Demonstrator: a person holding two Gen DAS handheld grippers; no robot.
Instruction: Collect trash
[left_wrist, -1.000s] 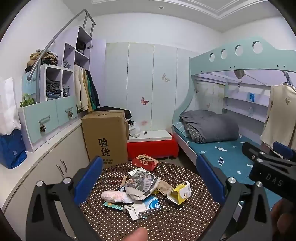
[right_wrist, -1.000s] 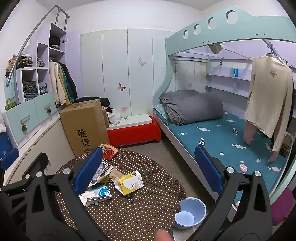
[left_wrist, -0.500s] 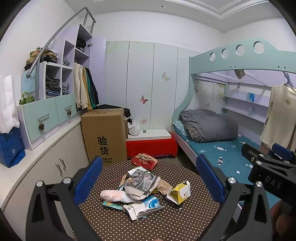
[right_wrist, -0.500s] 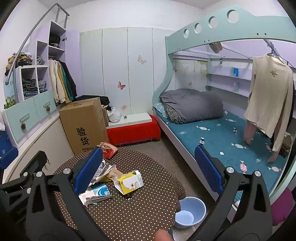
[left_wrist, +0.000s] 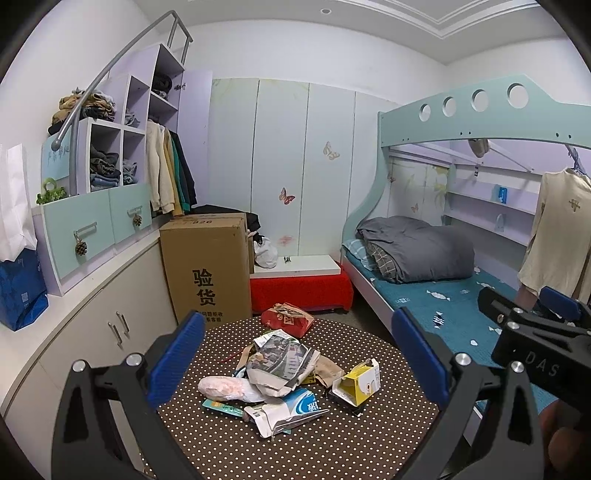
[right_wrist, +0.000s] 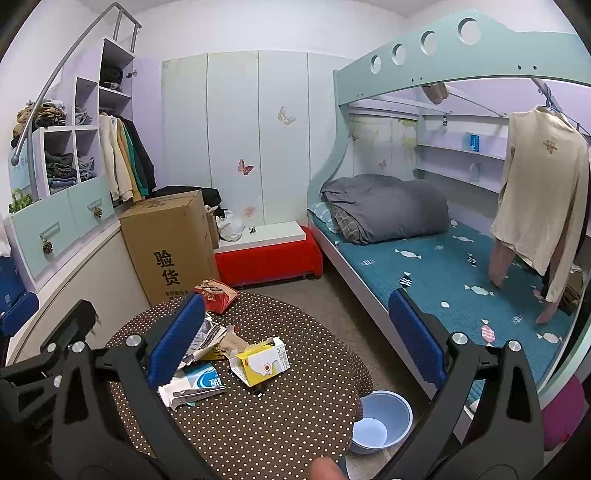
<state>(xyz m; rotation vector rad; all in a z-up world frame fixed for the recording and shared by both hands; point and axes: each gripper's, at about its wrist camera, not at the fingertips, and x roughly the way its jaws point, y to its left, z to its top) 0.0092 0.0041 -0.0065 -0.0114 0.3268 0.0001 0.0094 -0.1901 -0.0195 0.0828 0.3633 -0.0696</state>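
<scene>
Both claws, left claw (left_wrist: 295, 354) and right claw (right_wrist: 295, 332), gape wide, empty. The open yellow-and-white cardboard carton (right_wrist: 263, 360) on the brown polka-dot round desk (right_wrist: 277, 417) looks light, crushable — pinch its flap edge.

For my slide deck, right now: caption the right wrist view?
Open right gripper above a dotted table strewn with trash, including a yellow carton; blue basin on the floor.

- Pale green panelled wardrobe wall (left_wrist: 280, 166) with butterfly stickers at the back.
- Mint-green bunk bed frame (left_wrist: 480, 118) on the right, teal mattress (right_wrist: 443, 273), grey folded quilt (left_wrist: 417, 247).
- Lilac open shelving (left_wrist: 122, 122) left, above white curved cabinets (left_wrist: 110, 317).
- Tall brown cardboard box (left_wrist: 207, 266) beside low red bench (left_wrist: 299, 291).
</scene>
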